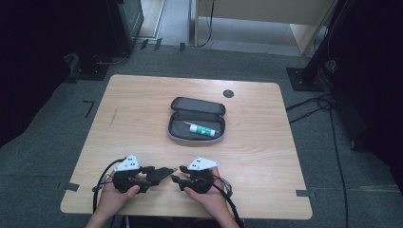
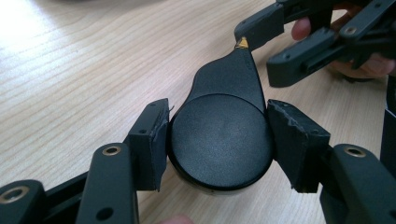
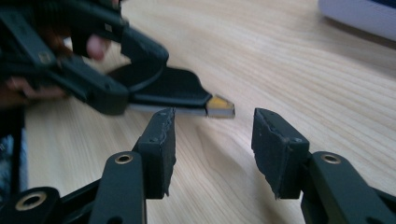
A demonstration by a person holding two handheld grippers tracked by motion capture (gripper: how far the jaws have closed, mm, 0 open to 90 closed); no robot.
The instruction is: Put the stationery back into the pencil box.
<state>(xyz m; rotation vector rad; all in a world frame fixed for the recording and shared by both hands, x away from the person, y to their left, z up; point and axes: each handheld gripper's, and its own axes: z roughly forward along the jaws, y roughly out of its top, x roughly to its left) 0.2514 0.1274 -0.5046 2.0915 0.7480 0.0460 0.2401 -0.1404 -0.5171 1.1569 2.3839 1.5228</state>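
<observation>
A black teardrop-shaped case (image 2: 219, 135) with a small yellow tip (image 2: 243, 43) lies flat just above the wooden table, near its front edge. My left gripper (image 2: 217, 140) is shut on its round body, one pad on each side. In the high view this gripper (image 1: 159, 175) points right, towards my right gripper (image 1: 177, 174). The right gripper (image 3: 212, 144) stands open with nothing between its pads. The yellow tip (image 3: 220, 106) lies just beyond its fingertips.
An open grey pencil case (image 1: 197, 105) lies at the middle of the table (image 1: 142, 109) with a white and green tube (image 1: 202, 129) inside. A dark round hole cover (image 1: 228, 93) sits near the far edge. Stands and cables ring the table on the floor.
</observation>
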